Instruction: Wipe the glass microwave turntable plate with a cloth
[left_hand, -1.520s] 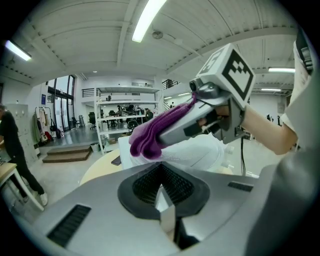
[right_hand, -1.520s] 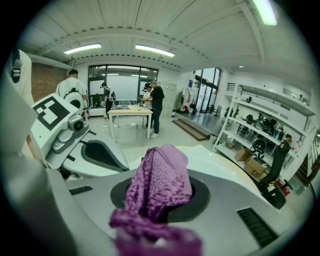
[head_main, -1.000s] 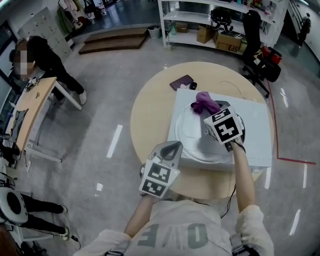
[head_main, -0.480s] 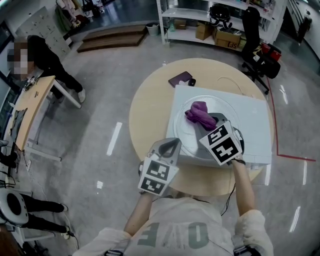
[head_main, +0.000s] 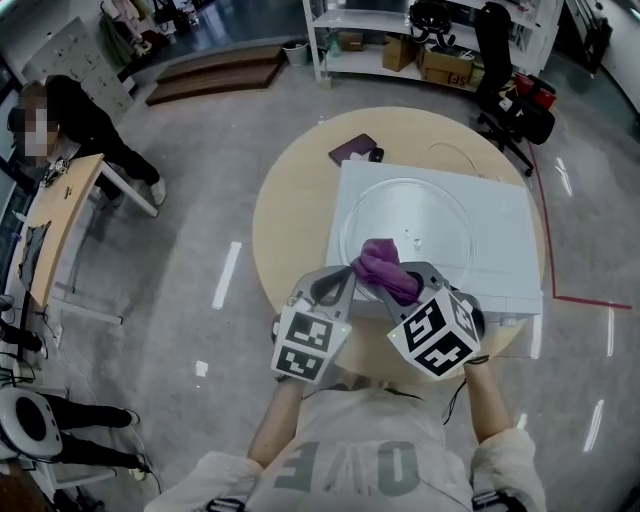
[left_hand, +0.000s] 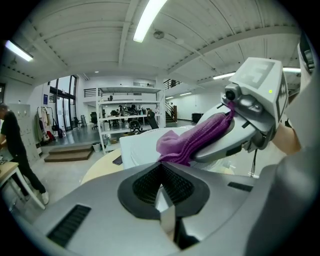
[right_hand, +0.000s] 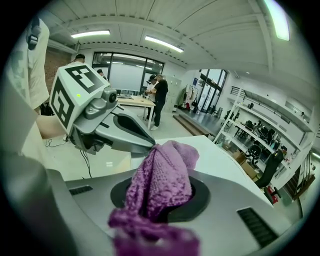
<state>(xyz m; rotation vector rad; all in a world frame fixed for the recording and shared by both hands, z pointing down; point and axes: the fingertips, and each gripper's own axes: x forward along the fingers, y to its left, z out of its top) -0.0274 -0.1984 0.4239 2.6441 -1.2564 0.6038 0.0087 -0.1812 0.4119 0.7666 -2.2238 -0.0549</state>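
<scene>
The round glass turntable plate (head_main: 420, 222) lies flat on top of the white microwave (head_main: 500, 268). My right gripper (head_main: 392, 281) is shut on a purple cloth (head_main: 383, 270) (right_hand: 162, 182) (left_hand: 192, 141), held over the microwave's near edge, just off the plate's near rim. My left gripper (head_main: 340, 288) is shut with nothing in it, right beside the cloth on its left; its tip nearly touches the purple fabric. The left gripper (right_hand: 137, 141) shows in the right gripper view next to the cloth.
The microwave stands on a round wooden table (head_main: 290, 215). A dark phone (head_main: 352, 150) and a white cable (head_main: 455, 155) lie on the table's far side. A person (head_main: 85, 115) sits at a desk (head_main: 50, 225) at left. Shelves (head_main: 390, 30) and a chair (head_main: 510, 95) stand behind.
My right gripper has dragged the purple cloth from the plate's far side across it to the near edge. The left gripper stayed about where it was.
</scene>
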